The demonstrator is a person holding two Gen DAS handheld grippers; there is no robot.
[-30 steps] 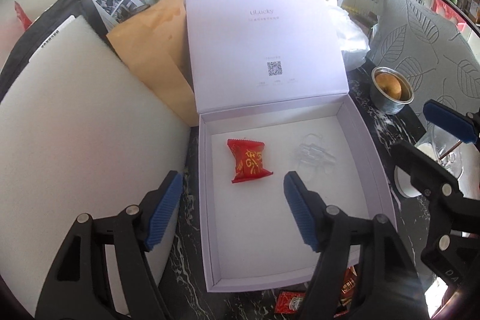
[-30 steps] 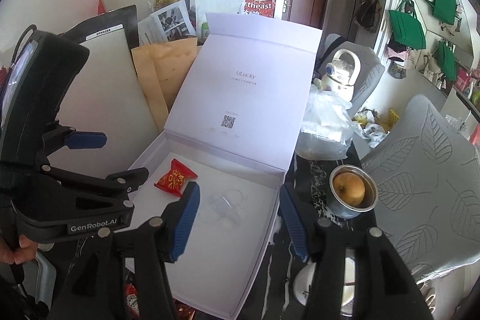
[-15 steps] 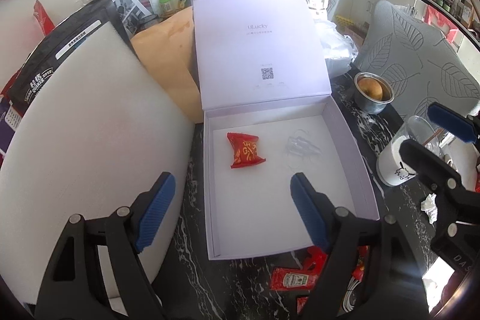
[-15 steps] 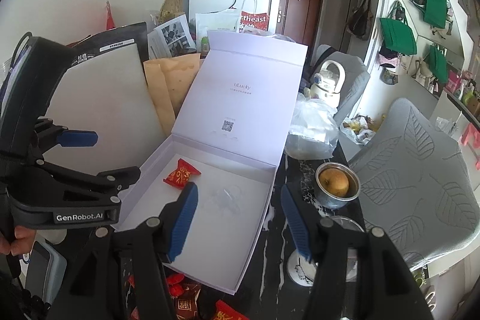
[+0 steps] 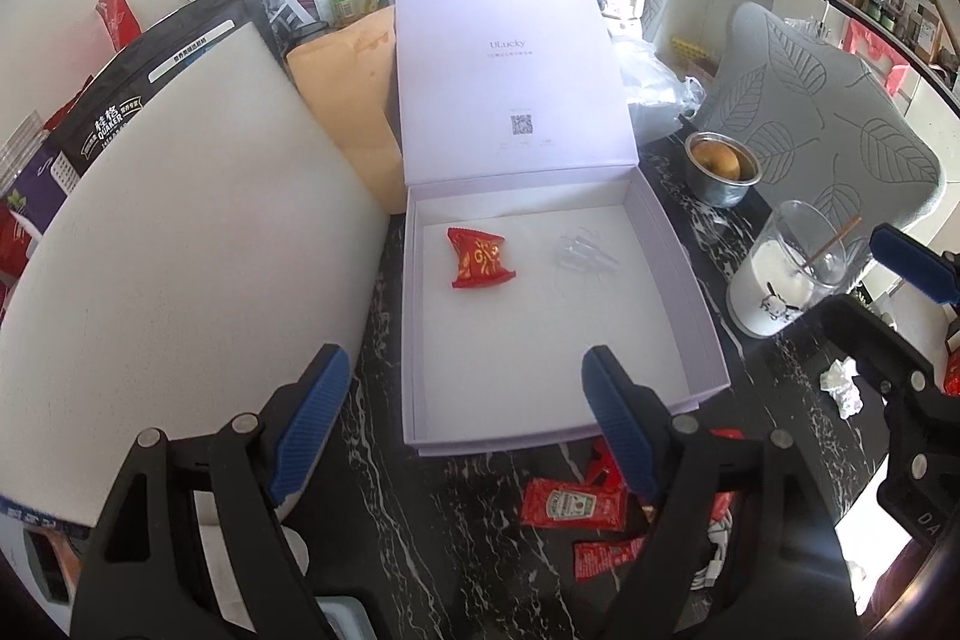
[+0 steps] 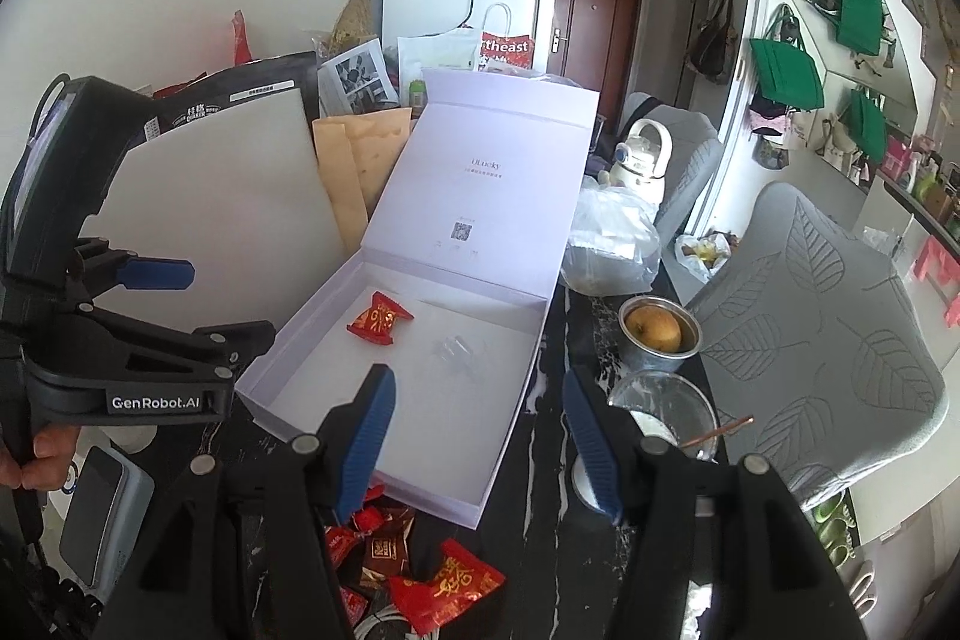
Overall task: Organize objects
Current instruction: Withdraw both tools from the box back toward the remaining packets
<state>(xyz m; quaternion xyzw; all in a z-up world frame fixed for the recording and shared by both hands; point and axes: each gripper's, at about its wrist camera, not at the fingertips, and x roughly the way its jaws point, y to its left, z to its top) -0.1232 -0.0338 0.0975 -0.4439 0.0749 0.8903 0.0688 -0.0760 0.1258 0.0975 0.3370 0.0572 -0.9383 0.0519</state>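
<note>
Lying inside the open box (image 5: 672, 244), a red candy (image 5: 480, 259) sits beside a hard-to-read clear item (image 5: 585, 253); left claw (image 5: 462, 427) and right claw (image 6: 480, 445) hover spread, empty, partly hiding packets (image 5: 567, 505) before the box.

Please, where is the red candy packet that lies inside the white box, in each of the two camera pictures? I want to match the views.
Left wrist view: the red candy packet lies left of the centre, in the back left part of the white box.
Right wrist view: the same packet sits just left of the centre, near the box's back wall.
Shared landmark: the QR code on the raised lid, behind the packet.
</note>
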